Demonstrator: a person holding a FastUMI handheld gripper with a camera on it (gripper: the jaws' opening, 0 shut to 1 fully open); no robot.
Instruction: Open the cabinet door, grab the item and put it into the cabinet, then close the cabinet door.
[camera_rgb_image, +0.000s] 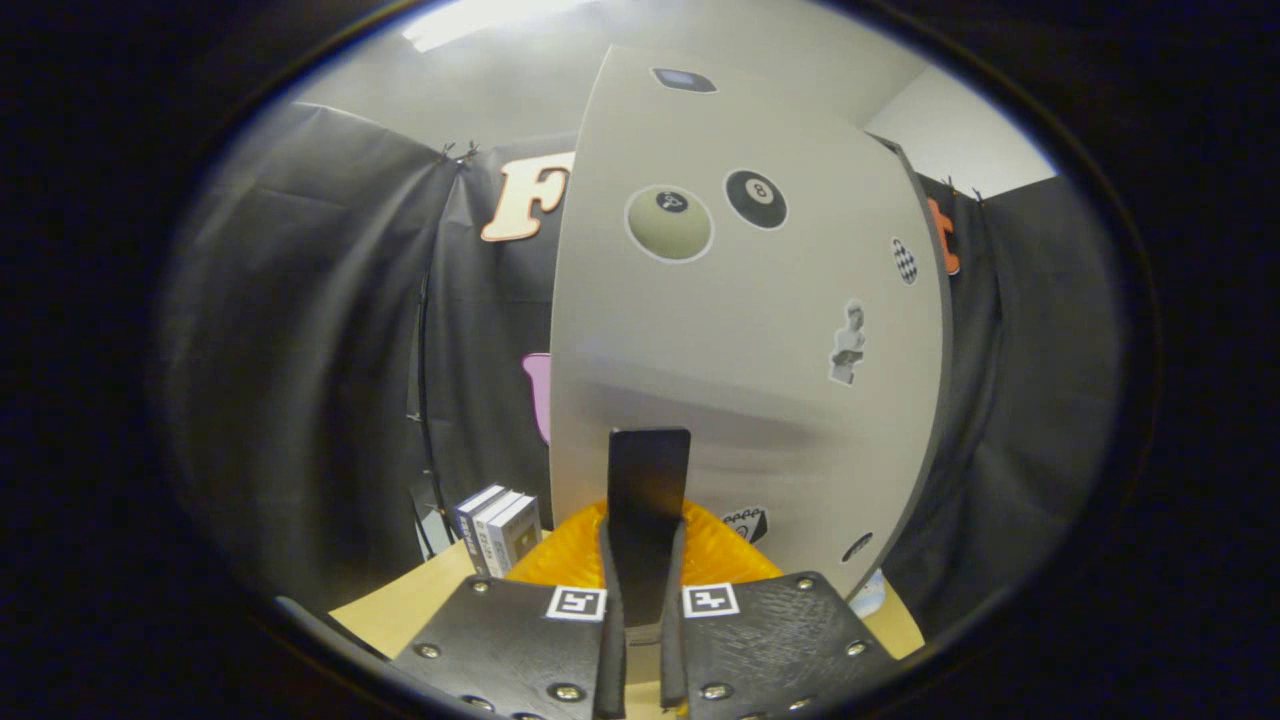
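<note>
Cabinet door (740, 330): pale, stickered, upright just beyond the fingers.
Table (400, 605): tan, under everything.
Gripper (645, 610): fingers drawn close, clamping a flat dark item (648, 510) upright between them.
Boxes (498, 528): near left of cabinet.

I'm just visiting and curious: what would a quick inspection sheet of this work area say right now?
Surface: light wooden tabletop, partly seen beside the fingers.
Job's things: grey cabinet door with stickers, close ahead; its dark handle sits between the fingers.
Clutter: orange ribbed object behind the handle; small boxes standing beside the door.
Gripper: gripper closed on the handle; both fingers appear to press it.
Cables: thin dark cord hanging along the cloth.
Surroundings: black cloth wall, pale room wall and ceiling light above.
</note>
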